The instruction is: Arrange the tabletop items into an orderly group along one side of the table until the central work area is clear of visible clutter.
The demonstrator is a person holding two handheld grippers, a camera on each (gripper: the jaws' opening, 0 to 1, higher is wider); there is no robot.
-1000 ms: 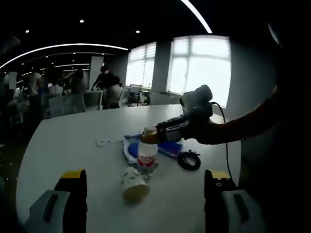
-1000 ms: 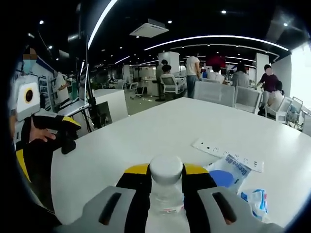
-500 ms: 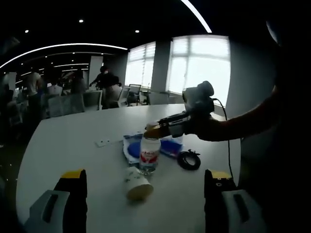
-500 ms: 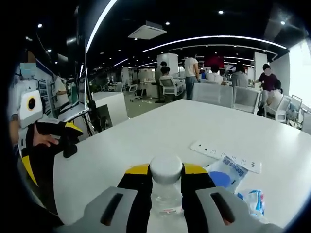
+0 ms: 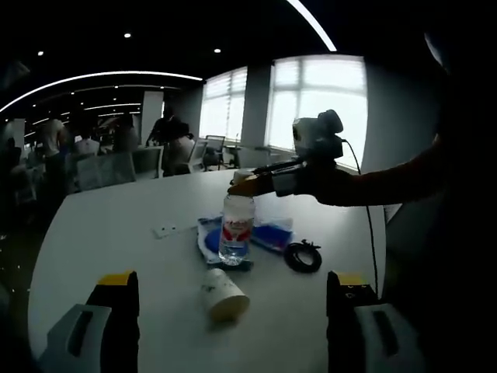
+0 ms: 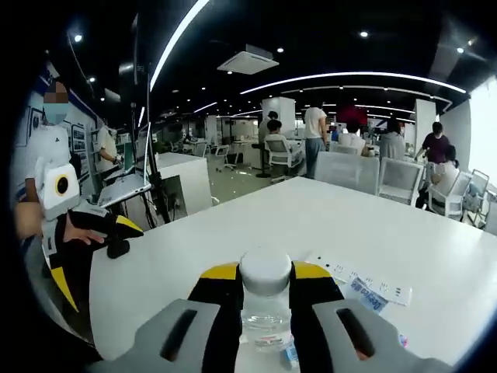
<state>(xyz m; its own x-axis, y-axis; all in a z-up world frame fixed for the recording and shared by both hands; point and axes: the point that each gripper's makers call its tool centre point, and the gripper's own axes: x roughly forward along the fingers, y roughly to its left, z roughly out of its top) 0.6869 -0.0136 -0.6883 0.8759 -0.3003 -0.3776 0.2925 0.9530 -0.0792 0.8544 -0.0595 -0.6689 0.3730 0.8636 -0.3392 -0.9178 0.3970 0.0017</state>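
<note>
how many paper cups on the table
1: a paper cup lies on its side near the table's front edge, just in front of the water bottle. Others may be hidden.

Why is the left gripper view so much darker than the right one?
Left gripper view: bright windows backlight it, leaving the bottle and paper cup dim. Right gripper view: ceiling lights light the table evenly; the bottle cap looks soft.

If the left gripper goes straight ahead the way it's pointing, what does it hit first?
Probably the tipped-over paper cup, lying on the table between the open left gripper's jaws. Behind it is the bottle held by the right gripper, though depth is uncertain.
</note>
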